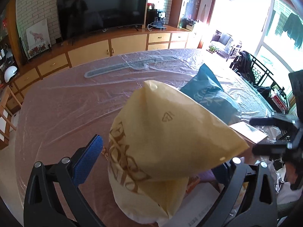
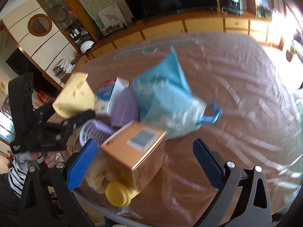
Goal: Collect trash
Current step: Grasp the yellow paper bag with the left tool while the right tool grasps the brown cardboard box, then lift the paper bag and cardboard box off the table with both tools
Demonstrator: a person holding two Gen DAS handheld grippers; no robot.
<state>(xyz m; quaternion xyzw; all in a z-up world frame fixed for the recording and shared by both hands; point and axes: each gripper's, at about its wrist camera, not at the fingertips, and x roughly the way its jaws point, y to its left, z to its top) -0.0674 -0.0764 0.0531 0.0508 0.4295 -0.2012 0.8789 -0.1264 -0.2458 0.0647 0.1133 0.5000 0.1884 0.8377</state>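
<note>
A yellow paper bag [image 1: 166, 138] with brown print fills the space between the fingers of my left gripper [image 1: 157, 162]. The jaws stand wide apart, and whether they grip the bag I cannot tell. In the right wrist view the bag [image 2: 75, 96] sits at the left gripper's tip, raised above the table. My right gripper [image 2: 145, 162] is open and empty above a cardboard box [image 2: 136, 151]. A blue plastic bag [image 2: 166, 94], a milk carton [image 2: 108, 96], a purple item [image 2: 125, 107] and a yellow-lidded bottle [image 2: 117, 193] lie around it.
The table [image 1: 62, 106] wears a clear plastic sheet over a pinkish cloth. A long grey strip [image 1: 121, 66] lies at its far side. A white wire basket [image 2: 90, 132] sits left of the box. A TV and cabinets stand behind.
</note>
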